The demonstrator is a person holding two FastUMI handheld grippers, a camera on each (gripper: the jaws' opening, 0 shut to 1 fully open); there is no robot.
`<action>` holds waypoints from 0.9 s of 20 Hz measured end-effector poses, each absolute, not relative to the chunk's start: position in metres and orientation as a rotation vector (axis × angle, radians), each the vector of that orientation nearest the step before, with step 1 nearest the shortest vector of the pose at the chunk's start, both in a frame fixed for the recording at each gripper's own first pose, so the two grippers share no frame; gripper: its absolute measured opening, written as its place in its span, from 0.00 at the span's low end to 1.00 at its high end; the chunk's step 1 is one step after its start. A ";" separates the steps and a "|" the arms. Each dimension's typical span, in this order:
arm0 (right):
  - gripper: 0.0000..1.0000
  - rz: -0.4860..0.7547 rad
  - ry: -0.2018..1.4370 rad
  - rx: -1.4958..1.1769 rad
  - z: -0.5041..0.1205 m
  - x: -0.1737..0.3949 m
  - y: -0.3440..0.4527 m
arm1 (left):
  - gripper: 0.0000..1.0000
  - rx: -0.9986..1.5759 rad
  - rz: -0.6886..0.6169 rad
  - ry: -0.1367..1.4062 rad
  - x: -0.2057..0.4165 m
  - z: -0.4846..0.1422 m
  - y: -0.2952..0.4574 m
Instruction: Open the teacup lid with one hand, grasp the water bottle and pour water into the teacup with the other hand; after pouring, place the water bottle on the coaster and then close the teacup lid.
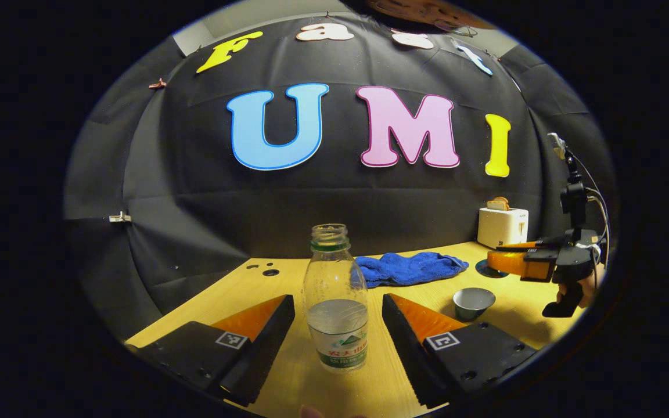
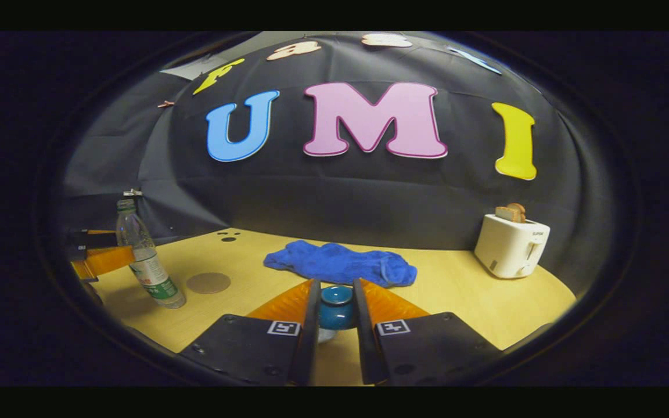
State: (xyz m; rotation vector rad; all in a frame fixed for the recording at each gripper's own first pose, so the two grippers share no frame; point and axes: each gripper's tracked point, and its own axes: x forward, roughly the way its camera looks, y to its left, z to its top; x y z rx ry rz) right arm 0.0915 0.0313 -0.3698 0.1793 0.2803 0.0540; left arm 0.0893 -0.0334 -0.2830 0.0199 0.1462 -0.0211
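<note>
Now we are closing the spread left gripper (image 1: 338,334) squarely around the water bottle (image 1: 335,302); the right gripper (image 2: 336,310) is pinching the teacup lid (image 2: 335,306), teacup (image 1: 473,302) at two o'clock.

Dim booth, warm light from above, heavy fisheye bending.

We see the table (image 1: 288,278) glow yellow while the black wall swallows light; edges curve and darken toward 3 and 9 o'clock, soft shadows pool under the water bottle (image 2: 147,264), and the right gripper view looks slightly softer.
</note>
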 end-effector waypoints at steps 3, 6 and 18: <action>0.33 0.037 0.283 0.159 -0.369 0.089 0.019 | 0.95 0.017 -0.019 0.163 0.096 -0.297 -0.036; 0.33 0.032 0.274 0.148 -0.363 0.087 0.013 | 0.95 0.004 -0.005 0.185 0.104 -0.314 -0.033; 0.38 0.021 0.255 0.130 -0.357 0.084 0.002 | 0.72 0.096 -0.031 0.256 0.119 -0.341 -0.034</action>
